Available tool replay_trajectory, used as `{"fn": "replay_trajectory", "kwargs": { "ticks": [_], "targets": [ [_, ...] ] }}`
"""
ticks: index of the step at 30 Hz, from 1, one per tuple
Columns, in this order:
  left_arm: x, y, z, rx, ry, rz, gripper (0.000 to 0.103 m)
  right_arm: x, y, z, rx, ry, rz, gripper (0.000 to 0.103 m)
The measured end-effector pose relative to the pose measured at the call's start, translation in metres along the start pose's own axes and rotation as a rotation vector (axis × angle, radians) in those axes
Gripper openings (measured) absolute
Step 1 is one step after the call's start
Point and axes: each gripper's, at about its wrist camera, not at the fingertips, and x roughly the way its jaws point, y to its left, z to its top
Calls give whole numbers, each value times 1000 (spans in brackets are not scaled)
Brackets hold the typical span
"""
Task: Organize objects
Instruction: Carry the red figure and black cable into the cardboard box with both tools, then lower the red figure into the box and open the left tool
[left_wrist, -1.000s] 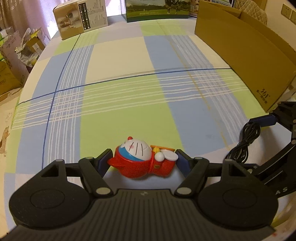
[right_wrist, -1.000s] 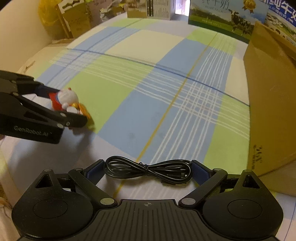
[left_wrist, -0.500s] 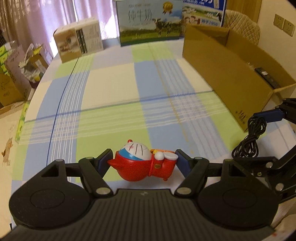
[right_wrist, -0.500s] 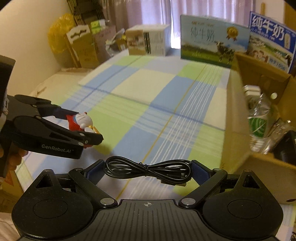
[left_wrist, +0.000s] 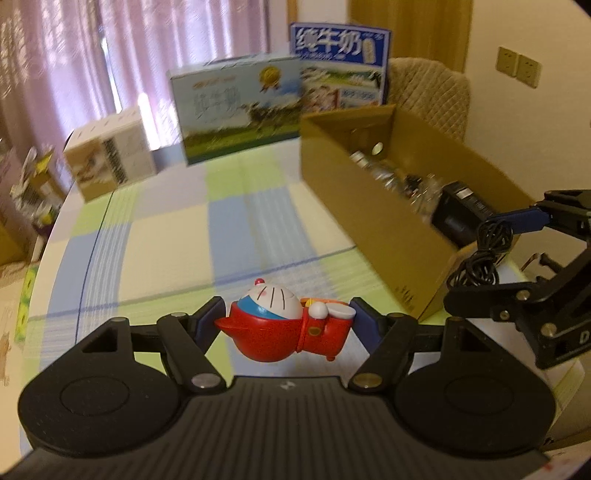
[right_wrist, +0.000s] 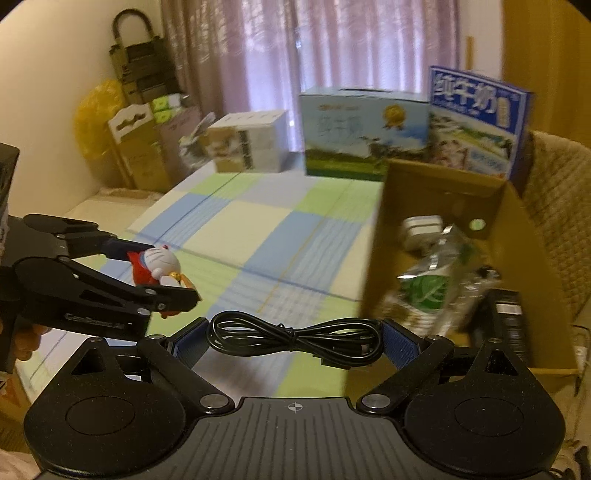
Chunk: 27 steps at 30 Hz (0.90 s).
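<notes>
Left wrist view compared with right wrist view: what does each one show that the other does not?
Only the left wrist view shows the wall sockets. Only the right wrist view shows the yellow bag by the wall. Both show the left gripper shut on the red toy, the right gripper shut on the black cable, and the cardboard box.

Both wrist views face forward over the table (left_wrist: 258, 206), sharing the cardboard box (right_wrist: 443, 192).

The cartoon figurine (left_wrist: 284, 328) is showing glossy red and white plastic. The coiled cable (right_wrist: 295, 338) is looking like smooth black rubbery sheathing. The open box (left_wrist: 388, 221) is showing matt brown cardboard. A woven checked cloth (left_wrist: 221, 229) is covering the worktop. Each tool is wearing matt black plastic with blue finger pads (right_wrist: 399, 345).
</notes>
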Motion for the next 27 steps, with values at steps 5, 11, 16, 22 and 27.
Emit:
{"fn": "replay_trajectory", "kwargs": {
  "ticks": [5, 11, 16, 22, 27],
  "targets": [
    [6, -25, 22, 45, -42, -32, 71, -14, -32, 4, 34, -26, -58, 94],
    [22, -53, 48, 87, -71, -62, 71, -25, -73, 9, 64, -43, -123, 94],
    [43, -76, 70, 113, -76, -82, 71, -26, -106, 14, 76, -47, -158, 94],
    [68, -96, 95, 141, -82, -92, 71, -15, -141, 24, 70, -42, -173, 94],
    [93, -109, 113, 160, -72, -90, 71, -1, -164, 31, 53, -30, -181, 94]
  ]
}}
